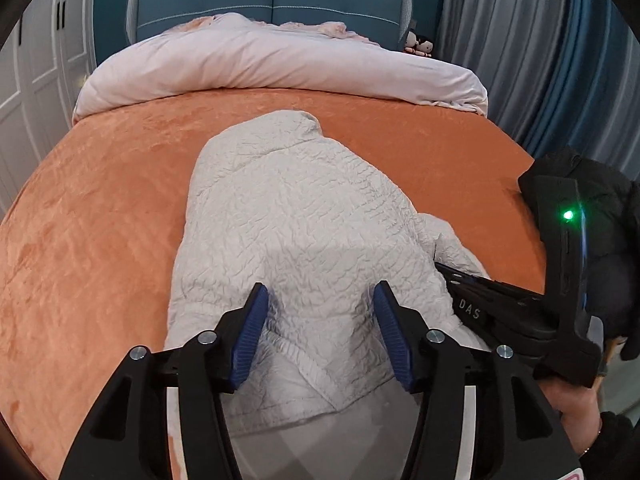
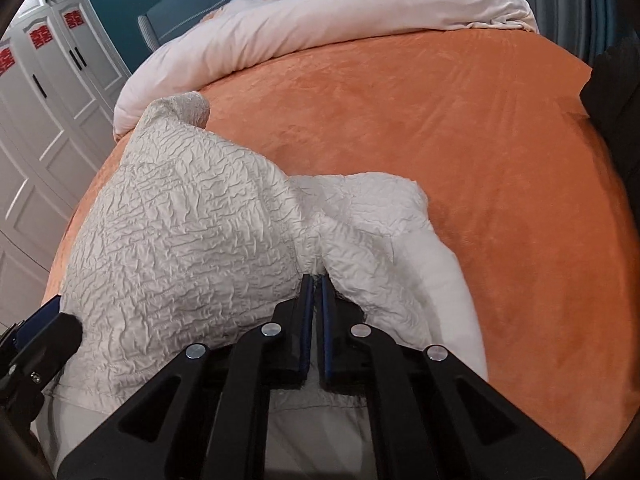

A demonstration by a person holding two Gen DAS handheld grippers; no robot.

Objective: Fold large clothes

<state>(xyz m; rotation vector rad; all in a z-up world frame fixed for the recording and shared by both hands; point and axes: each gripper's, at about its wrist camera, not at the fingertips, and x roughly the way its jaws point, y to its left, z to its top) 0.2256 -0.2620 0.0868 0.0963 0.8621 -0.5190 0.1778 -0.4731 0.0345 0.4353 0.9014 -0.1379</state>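
Observation:
A white crinkled jacket (image 1: 292,220) lies lengthwise on the orange bed cover (image 1: 100,208), partly folded, its hem nearest me. My left gripper (image 1: 320,292) is open above the jacket's near end, its blue pads (image 1: 252,332) spread apart. My right gripper (image 2: 316,280) is shut on a fold of the jacket (image 2: 192,232) at its right side, where the fabric bunches upward. The right gripper also shows in the left wrist view (image 1: 500,300), at the jacket's right edge. The left gripper's edge shows at the lower left of the right wrist view (image 2: 36,344).
A pale pink duvet (image 1: 280,64) is rolled up across the far end of the bed, before a teal headboard (image 1: 272,0). White wardrobe doors (image 2: 44,92) stand to the left. Grey-blue curtains (image 1: 560,60) hang to the right. A black garment (image 1: 592,192) lies at the bed's right edge.

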